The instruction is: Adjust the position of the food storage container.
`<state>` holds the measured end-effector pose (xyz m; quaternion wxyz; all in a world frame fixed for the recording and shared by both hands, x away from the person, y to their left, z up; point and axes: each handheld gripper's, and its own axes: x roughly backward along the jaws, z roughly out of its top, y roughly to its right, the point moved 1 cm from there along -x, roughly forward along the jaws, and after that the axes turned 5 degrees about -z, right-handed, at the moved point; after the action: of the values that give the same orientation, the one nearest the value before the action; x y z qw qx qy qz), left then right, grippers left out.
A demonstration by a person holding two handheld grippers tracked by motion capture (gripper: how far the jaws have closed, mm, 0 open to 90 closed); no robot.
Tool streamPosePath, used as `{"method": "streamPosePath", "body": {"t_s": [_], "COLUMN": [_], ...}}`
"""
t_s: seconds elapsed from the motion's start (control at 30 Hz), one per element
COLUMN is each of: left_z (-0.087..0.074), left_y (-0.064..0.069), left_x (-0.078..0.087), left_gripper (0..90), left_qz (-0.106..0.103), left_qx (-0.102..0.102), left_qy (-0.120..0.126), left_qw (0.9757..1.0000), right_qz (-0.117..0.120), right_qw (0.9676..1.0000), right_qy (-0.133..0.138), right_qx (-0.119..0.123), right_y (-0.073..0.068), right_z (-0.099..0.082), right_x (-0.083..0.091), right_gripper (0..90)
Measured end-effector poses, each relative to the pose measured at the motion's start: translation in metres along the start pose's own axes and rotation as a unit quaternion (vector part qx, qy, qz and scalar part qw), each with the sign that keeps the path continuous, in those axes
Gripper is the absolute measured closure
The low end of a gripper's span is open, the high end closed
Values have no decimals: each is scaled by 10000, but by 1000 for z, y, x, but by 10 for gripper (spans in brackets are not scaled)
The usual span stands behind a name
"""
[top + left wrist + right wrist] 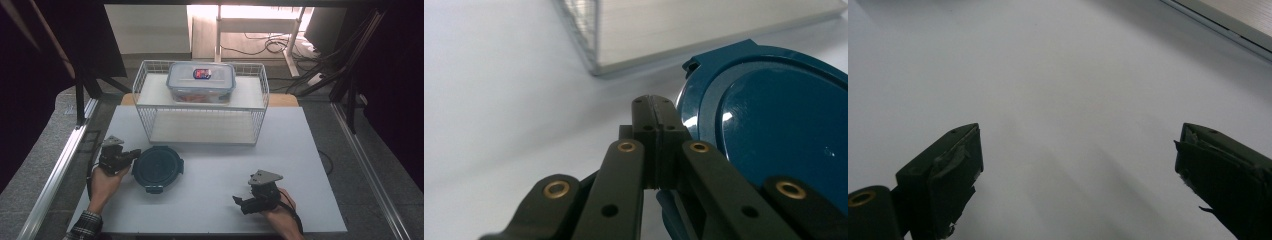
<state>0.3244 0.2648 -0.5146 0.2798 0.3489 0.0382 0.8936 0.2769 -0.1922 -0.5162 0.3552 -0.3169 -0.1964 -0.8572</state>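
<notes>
Two grippers sit near our edge of the white table (210, 210): our right gripper (239, 201) rests with jaws spread wide over bare surface, well apart from everything, and our left gripper (134, 154) is clenched on nothing, tips just beside the round dark-teal lid (157, 168), which lies flat at left. Beyond stands a wire basket (145, 92) holding a clear container (201, 82).

Left hand-held gripper (134, 153) has jaws pressed together; right hand-held gripper (239, 201) gapes wide.
</notes>
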Motion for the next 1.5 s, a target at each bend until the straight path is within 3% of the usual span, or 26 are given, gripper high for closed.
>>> {"method": "streamPosePath", "body": {"t_s": [0.27,0.4,0.43,0.53,0.57,0.67,0.77,0.83,1.03,1.5], "left_z": [1,2,1,-5,-8,-20,-29,-31,-31,-21], "left_y": [25,26,23,12,10,10,19,27,28,63], "left_x": [-8,-9,-9,-2,2,8,5,1,-3,-29], "left_gripper": [900,900,900,900,900,900,900,900,900,900], "left_qz": [-228,-388,-418,-174,-180,-237,-371,-278,-426,-915], "left_qx": [-261,-382,-324,-72,44,134,-6,-124,28,-305], "left_qy": [-131,-185,-159,-148,-135,-280,-545,-684,-697,-849], "left_qw": [9993,9983,9985,9997,9997,9992,9978,9972,9967,9917], "right_qz": [-10,-11,-14,-43,-48,-61,-47,-51,-33,-16], "right_qw": [10000,10000,10000,10000,10000,10000,10000,10000,10000,10000], "right_qy": [-14,-12,-7,13,26,31,14,7,-17,-63], "right_qx": [-8,-13,-14,13,4,-28,-7,22,39,64], "right_y": [1,1,1,2,2,4,4,2,1,-1], "right_z": [-1,-1,-1,-1,-1,-2,-2,-2,-1,-1], "right_x": [-1,0,0,3,4,4,3,4,1,-2], "right_gripper": [48,48,48,48,48,49,49,50,50,50]}}
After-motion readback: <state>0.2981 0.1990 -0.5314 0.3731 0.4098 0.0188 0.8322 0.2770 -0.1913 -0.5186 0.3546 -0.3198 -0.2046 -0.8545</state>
